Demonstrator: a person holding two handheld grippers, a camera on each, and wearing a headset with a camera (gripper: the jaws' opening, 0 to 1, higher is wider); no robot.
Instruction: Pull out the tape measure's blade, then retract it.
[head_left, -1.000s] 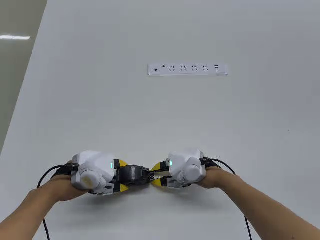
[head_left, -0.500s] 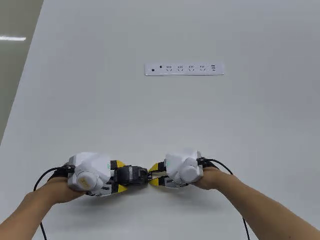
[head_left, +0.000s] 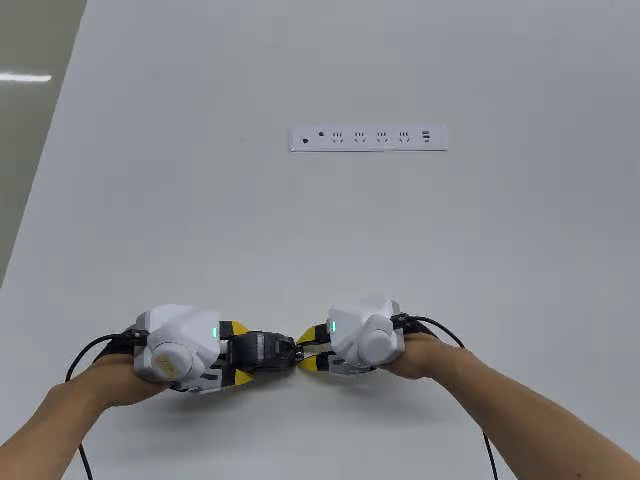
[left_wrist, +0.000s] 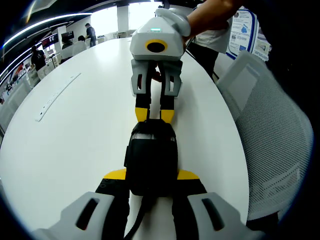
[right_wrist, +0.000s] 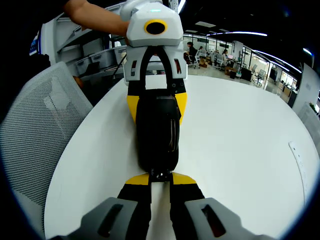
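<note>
white table (head_left: 480, 250), 1 power strip (head_left: 367, 137) flat on it

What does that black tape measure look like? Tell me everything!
The tape measure is a small, dark, rounded case, plastic-looking, low at the near edge of the white table. The left gripper clamps its body between yellow-tipped jaws; the right gripper pinches its front end, where the hook sits. Hardly any blade shows.

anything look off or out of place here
Nothing stands out. The left gripper holds the black tape measure squarely, the right gripper pinches its blade end, and the power strip lies flat on the table.
</note>
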